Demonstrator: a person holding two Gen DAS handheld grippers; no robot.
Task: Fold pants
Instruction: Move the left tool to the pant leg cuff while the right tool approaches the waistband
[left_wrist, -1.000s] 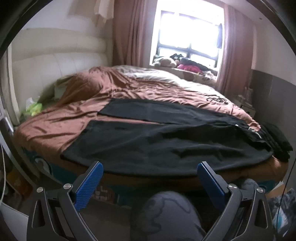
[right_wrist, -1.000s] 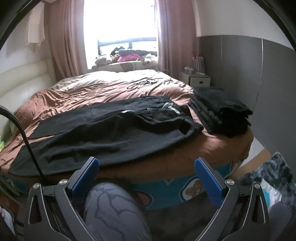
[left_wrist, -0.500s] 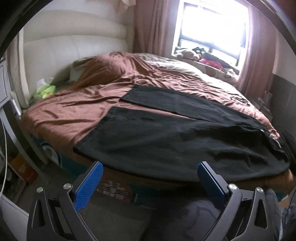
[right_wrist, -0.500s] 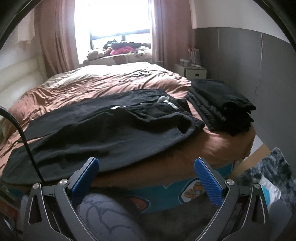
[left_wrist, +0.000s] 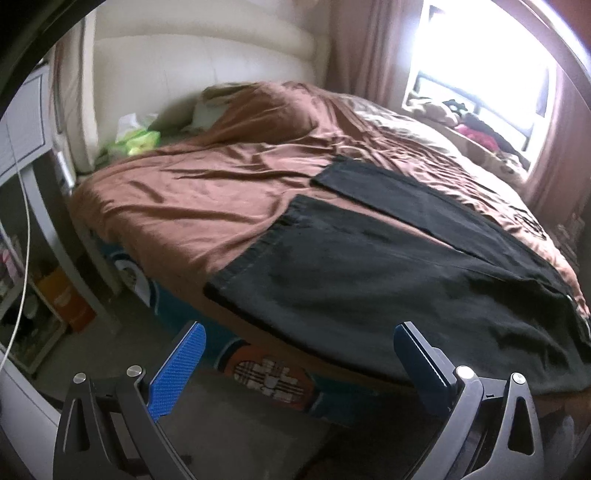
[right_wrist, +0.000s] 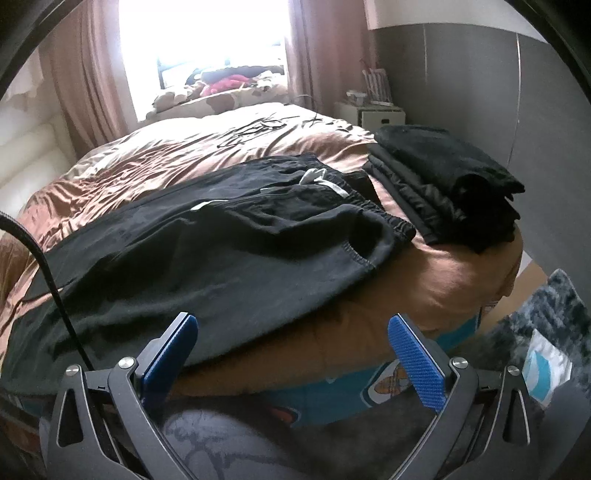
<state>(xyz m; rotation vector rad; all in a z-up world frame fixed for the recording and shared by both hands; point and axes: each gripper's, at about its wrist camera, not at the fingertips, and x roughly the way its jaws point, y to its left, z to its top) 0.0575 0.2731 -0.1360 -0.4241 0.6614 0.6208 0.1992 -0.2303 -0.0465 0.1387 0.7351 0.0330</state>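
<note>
Pants (left_wrist: 388, 280) were spread flat on the bed (left_wrist: 184, 206); both grippers (left_wrist: 295, 363) (right_wrist: 293, 356) were held wide, empty. Overhanging fabric could be dragged floorward.

We have swung the left gripper (left_wrist: 299, 354) toward the pants' (left_wrist: 388, 273) hem end, and eased the right gripper (right_wrist: 293, 350) nearer the waistband.

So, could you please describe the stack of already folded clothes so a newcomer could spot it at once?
Start at the bed with the brown cover. At its corner beside the grey wall sits the stack of folded dark clothes. Unlike the black pants spread flat alongside, it is a compact, layered pile.
</note>
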